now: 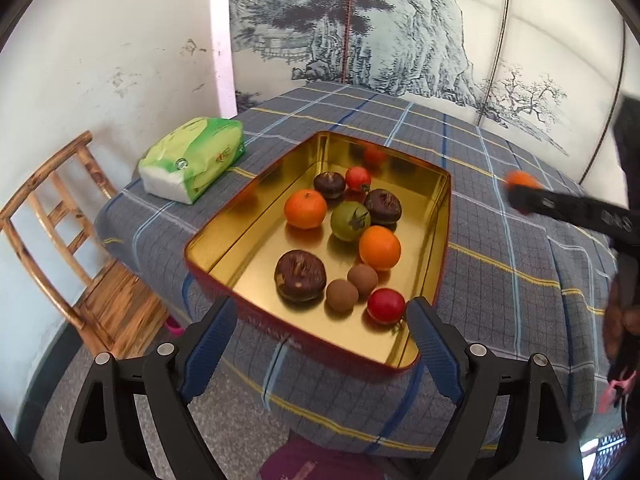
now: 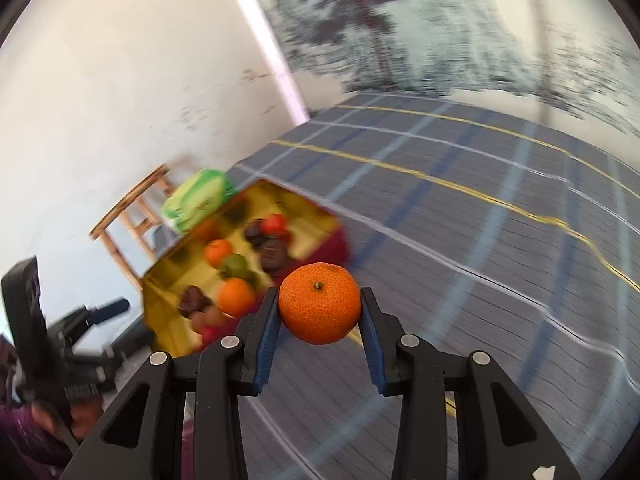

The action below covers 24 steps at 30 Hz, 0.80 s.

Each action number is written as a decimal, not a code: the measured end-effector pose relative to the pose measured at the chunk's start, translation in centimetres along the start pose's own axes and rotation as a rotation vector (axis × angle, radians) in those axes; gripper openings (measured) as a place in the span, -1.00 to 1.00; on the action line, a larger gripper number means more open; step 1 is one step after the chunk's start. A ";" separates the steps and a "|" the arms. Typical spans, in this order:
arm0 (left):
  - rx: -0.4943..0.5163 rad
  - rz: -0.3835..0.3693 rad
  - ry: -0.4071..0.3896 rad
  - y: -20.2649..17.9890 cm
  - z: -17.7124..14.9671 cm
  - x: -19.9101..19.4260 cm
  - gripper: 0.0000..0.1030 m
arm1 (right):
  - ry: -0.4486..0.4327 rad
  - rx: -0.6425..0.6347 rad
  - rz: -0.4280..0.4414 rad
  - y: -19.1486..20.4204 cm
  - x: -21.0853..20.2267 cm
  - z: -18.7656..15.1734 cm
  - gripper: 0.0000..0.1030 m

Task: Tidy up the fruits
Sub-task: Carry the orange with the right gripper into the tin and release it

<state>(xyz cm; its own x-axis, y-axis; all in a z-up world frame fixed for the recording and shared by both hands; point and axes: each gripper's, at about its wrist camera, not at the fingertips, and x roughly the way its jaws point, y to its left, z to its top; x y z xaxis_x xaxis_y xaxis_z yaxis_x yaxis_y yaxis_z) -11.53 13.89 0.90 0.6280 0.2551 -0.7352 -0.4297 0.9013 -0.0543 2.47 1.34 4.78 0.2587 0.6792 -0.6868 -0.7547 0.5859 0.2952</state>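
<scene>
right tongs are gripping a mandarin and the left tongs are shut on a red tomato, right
Not quite. The left tongs are open and empty, as the left wrist view shows; the red tomato lies in the gold tin. The right tongs do grip a mandarin.

A tray [image 1: 444, 216] sits on a cloth-covered table [image 1: 500, 240], holding about ten fruits clustered toward its right side. A tissue pack [image 1: 192, 160] lies on the table to the tray's left (near the wall). A chair [image 1: 60, 232] stands further left, beside the table.
</scene>
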 end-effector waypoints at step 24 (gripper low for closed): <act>0.014 0.125 0.038 4.1 0.9 2.9 0.69 | 0.177 -0.080 0.037 5.7 15.1 5.6 -0.31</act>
<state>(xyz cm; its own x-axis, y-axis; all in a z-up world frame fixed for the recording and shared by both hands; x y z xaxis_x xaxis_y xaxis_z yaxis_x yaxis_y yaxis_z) -10.86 18.69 -0.87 0.5447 0.3524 -0.7610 -0.4941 0.8680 0.0483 5.46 17.38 -0.17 0.1251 0.6070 -0.7848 -0.8090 0.5203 0.2735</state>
